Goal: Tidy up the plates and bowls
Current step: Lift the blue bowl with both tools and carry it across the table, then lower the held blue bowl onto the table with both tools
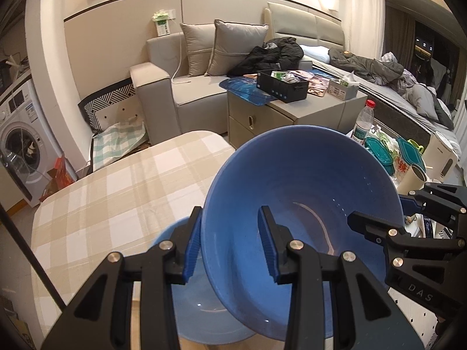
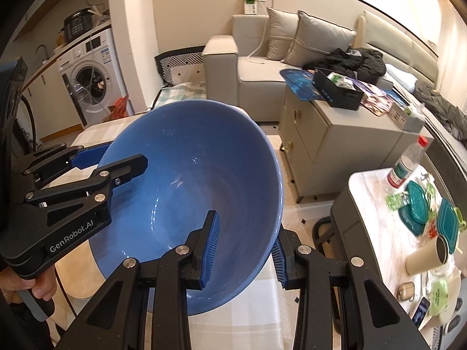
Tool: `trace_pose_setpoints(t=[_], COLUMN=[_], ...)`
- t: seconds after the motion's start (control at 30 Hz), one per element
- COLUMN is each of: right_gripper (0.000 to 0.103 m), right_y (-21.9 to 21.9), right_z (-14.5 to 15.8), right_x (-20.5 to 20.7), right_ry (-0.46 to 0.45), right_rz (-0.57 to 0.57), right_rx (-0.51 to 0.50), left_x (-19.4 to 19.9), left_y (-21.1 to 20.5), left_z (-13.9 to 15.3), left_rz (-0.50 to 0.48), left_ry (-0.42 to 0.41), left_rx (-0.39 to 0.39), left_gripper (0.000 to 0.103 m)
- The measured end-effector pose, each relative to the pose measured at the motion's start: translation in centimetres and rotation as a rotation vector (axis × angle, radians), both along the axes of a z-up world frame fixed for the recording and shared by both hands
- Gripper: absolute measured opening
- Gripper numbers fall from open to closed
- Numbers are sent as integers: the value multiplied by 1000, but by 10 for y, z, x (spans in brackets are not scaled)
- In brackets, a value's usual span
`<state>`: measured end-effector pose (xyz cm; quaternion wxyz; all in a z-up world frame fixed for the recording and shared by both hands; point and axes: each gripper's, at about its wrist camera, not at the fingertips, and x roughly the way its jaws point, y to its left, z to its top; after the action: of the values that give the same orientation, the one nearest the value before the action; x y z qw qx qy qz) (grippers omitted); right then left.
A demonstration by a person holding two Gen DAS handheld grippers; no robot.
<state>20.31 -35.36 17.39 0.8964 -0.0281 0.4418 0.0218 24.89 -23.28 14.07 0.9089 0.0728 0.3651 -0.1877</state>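
Glossy blue, the deep round bowl [image 1: 303,192] hangs tilted above my checked tablecloth's [image 1: 116,192] near edge. My left gripper [image 1: 230,245] pinches its rim between ribbed blue pads, one inside, one outside; my right gripper [image 2: 245,248] clamps the opposite rim likewise. A shallower blue plate [image 1: 186,309] lies beneath.
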Motion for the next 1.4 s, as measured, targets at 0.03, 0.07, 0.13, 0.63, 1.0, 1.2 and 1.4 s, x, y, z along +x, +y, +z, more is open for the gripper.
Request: trace_pose_setpoints(t=[0.03,0.07,0.13,0.63,1.0,1.2,1.4], right_gripper=[34,34,34,34,34,34,34], right_y=[5,8,18,65,77,79,81], right_z=[0,1,0,-4,-16,-26,-36], right_x=[1,2,4,15,20,28,33], right_ry=[-2,-2,-1,5,28,50,69], right_rz=[8,14,30,114,143,149,154], right_rx=[1,3,3,18,22,21,22], left_x=[-1,-1,-1,-6,-6,-5,-3], left_y=[4,8,18,64,79,81,84], left_z=[-1,-2,-2,-6,-17,-26,-35], left_rz=[7,15,31,114,140,146,152], left_ry=[0,2,3,-1,18,36,58], left_rx=[1,2,0,4,12,19,21], left_gripper=[36,36,36,36,36,36,36])
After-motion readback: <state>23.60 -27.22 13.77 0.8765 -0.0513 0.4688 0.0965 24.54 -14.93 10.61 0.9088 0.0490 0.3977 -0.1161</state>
